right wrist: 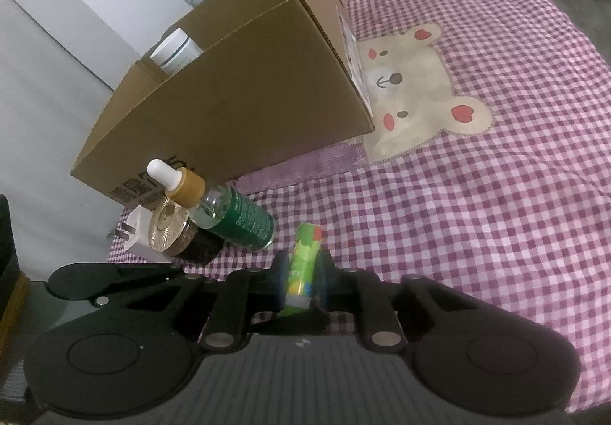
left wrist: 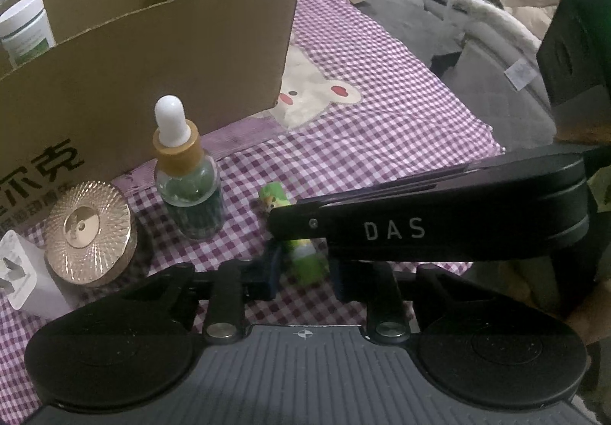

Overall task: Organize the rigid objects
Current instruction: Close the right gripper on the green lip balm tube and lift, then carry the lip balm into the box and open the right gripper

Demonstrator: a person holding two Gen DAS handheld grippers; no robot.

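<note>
**Both jaws closed on 1 green tube**

Clamped at both ends: left gripper (left wrist: 303,272) and right gripper (right wrist: 301,278) each pinch the green tube (right wrist: 301,264), lying low over the checked cloth (right wrist: 477,215). Just beyond, standing together: dropper bottle (left wrist: 187,176), gold-lidded jar (left wrist: 89,230), white plug (left wrist: 23,272). Behind them, open cardboard box (left wrist: 152,54) with 1 white tub (left wrist: 26,31) inside. Likely step: pickup secured. Next: lift clear of the bottle, carry over the box wall, release inside.

"DAS" in white on black arm of right gripper (left wrist: 301,234); Chinese print "尔克" on cardboard box (left wrist: 114,89) near wall.
</note>
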